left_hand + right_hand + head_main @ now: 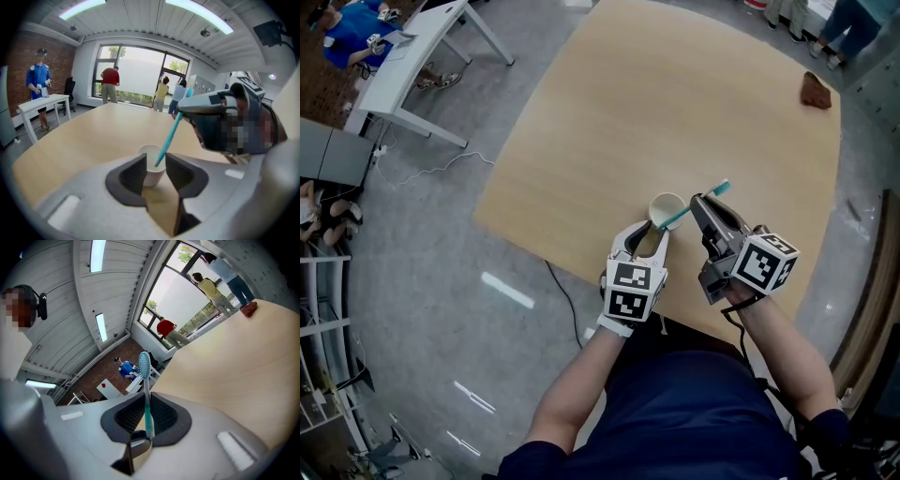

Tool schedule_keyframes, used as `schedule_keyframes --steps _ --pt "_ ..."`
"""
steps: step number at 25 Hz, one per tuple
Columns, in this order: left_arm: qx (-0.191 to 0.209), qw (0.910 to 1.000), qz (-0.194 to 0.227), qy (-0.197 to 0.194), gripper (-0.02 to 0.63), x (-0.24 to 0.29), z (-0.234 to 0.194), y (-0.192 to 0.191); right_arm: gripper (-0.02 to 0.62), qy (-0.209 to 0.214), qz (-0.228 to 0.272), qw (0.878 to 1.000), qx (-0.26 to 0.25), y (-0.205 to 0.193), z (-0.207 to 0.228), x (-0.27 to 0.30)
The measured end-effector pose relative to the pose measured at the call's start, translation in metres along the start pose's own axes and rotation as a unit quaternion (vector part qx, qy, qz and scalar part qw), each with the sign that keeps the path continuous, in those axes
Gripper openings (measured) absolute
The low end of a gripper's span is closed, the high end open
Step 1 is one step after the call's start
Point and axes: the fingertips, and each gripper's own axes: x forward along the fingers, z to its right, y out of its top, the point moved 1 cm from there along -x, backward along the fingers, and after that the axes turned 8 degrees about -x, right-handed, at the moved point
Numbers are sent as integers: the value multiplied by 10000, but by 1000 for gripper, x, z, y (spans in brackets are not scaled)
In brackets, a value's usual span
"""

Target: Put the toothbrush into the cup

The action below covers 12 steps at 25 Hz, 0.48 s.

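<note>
Left gripper (648, 242), jaws spread, sits just short of the cup (667, 209) at its 12 o'clock on the surface (675, 103). Right gripper (699, 202), at the cup's 3 o'clock, pinches the toothbrush (684, 213) in its jaws, and the handle end dips inside the cup. I think it is best to lower the brush straight before releasing.
</note>
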Motion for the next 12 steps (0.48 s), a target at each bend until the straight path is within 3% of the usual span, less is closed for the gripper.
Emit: schedule_keyframes --steps 12 --pt "-457 9988 -168 -49 127 -18 -3 -22 41 -493 -58 9987 -119 2 32 11"
